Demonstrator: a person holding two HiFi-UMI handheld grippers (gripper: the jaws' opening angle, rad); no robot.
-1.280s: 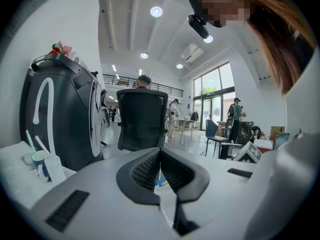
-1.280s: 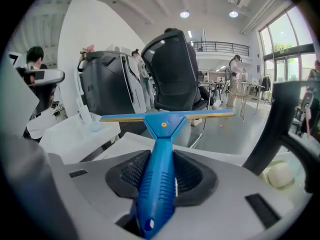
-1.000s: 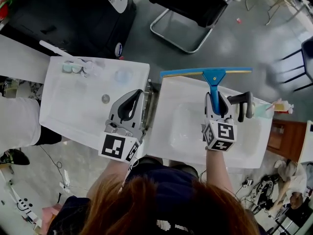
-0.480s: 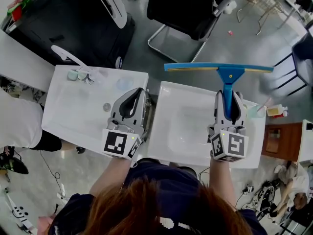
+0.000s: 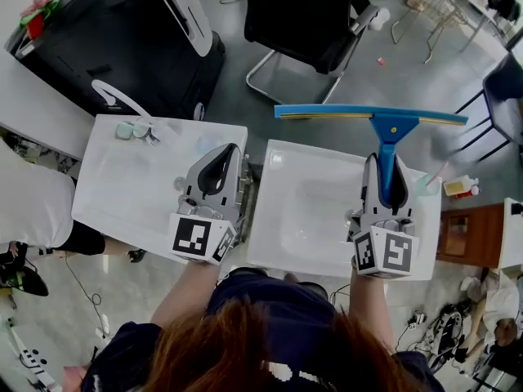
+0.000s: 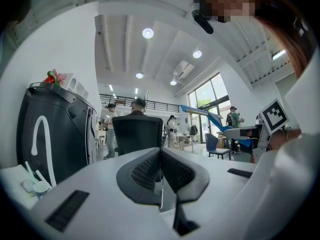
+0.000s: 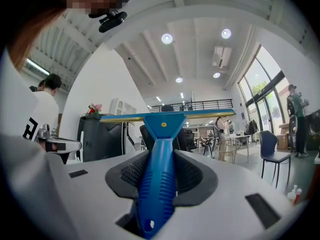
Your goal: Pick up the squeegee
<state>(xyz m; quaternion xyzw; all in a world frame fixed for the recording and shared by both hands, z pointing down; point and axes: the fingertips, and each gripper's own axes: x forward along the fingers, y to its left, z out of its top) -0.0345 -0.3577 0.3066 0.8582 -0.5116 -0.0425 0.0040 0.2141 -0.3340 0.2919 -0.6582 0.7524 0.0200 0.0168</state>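
So the pick-up step looks pretty much done here, judging by how things sit. The squeegee (image 5: 391, 129) is clamped by its blue handle between the jaws of the right gripper (image 5: 382, 163). Those jaws are closed partway round it, with the pads pressed on the ribbed grip from both sides. The handle's end is tucked back behind the jaws, and the long blade is carried crosswise straight out ahead of the jaw tips, sticking out well to either side of them. It appears to be lifted clear of the white basin (image 5: 302, 219) below the jaws, with no contact that can be made out. The left gripper (image 5: 222, 160) is held alongside with its jaws fully together and nothing between them, so it isn't being used for this. What's probably called for next: a firm grip and a level blade, since that wide blade could twist the handle in the pads if bumped. The black chair (image 5: 302, 15) out ahead of the jaws is best avoided too.
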